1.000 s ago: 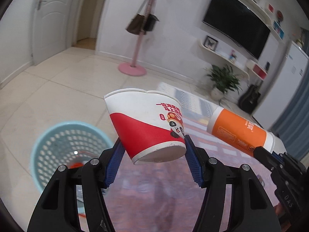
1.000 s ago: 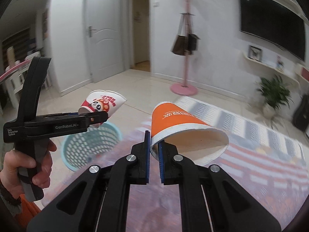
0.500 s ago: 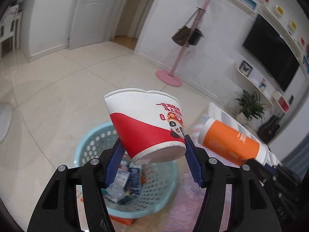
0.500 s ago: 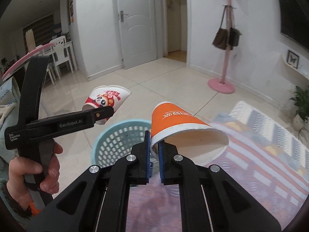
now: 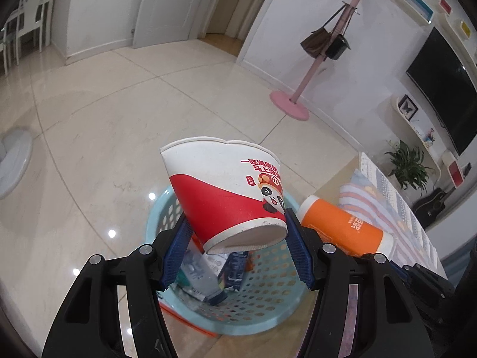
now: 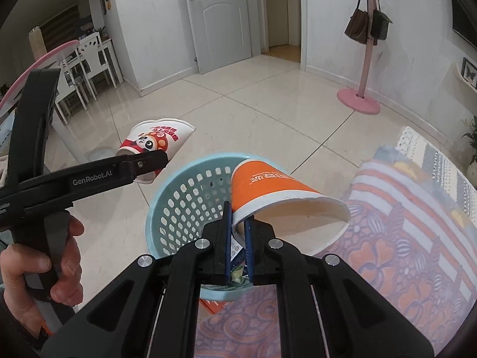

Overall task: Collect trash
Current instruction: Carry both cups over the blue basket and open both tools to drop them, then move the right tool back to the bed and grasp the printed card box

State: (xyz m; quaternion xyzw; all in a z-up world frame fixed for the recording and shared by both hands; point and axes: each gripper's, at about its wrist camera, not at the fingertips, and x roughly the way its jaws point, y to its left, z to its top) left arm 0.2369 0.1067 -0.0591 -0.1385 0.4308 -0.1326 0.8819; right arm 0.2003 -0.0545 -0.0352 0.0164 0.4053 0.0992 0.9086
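My left gripper is shut on a red and white paper cup, held by its base, mouth away from me, above a light blue perforated basket that holds several pieces of trash. My right gripper is shut on the rim of an orange paper cup, held over the same basket. The orange cup also shows in the left wrist view, at the basket's right edge. The red cup and the left gripper show in the right wrist view, left of the basket.
The basket stands on a pale tiled floor beside a patterned cloth surface. A pink coat stand with bags is farther back near a white door. White chairs stand at the left. A plant and a TV are at the right.
Both grippers have swung left and tilted down with their cups. The basket now lies right under both cups and its contents show more fully.
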